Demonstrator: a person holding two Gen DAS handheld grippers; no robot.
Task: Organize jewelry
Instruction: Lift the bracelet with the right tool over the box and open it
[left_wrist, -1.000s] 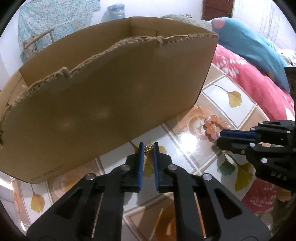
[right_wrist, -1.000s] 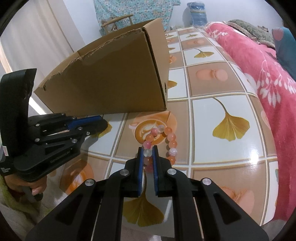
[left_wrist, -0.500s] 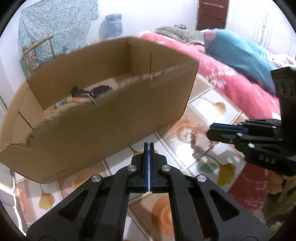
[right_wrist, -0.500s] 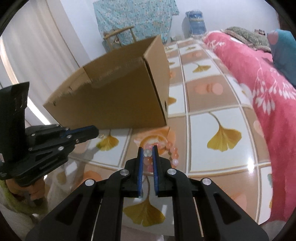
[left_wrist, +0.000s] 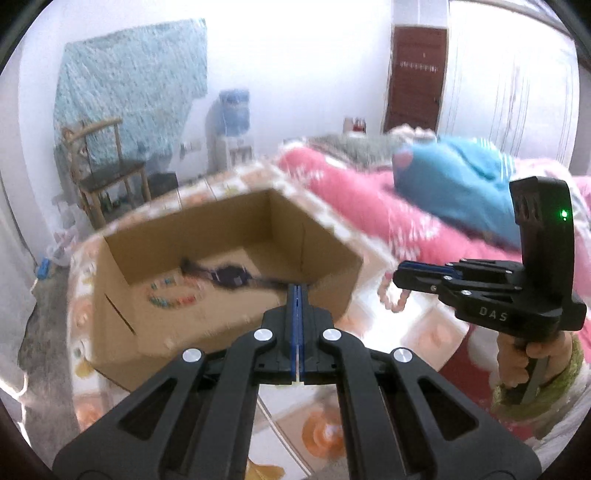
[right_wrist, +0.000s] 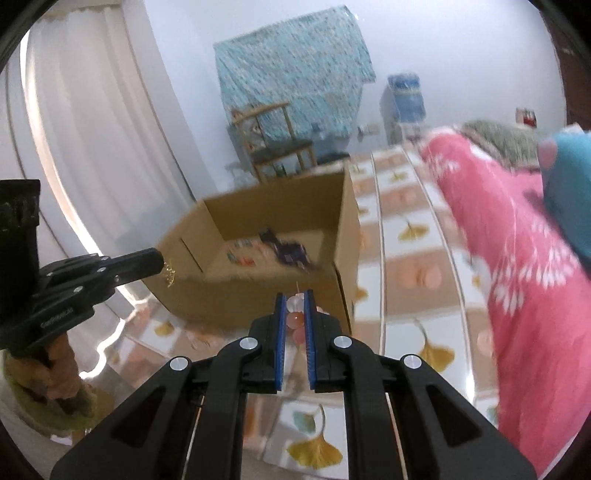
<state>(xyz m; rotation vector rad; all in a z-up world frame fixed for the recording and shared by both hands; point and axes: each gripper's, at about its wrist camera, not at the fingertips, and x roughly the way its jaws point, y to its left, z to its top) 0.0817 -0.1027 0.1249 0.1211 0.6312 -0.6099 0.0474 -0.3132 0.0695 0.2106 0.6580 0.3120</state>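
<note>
Left gripper (left_wrist: 296, 291) clenched, blue pads pressed flat together; from right wrist view, small gold chain (right_wrist: 170, 274) pinched at tip (right_wrist: 157, 261), dangling straight down, long axis vertical, thin and glittery, hanging beside near corner of cardboard box (right_wrist: 258, 299).

Right gripper (right_wrist: 294, 306) grasping pink bead bracelet (right_wrist: 295, 318): round glossy beads, pink and one clear, wedged between pads; rest of loop (left_wrist: 400, 301) hanging below fingers, blurred.

Box open-topped, holding dark blurred item (left_wrist: 231, 275) and multicoloured bead loop (left_wrist: 170, 297) on its bottom. Tiled ginkgo-pattern surface (right_wrist: 406, 295) beneath.
</note>
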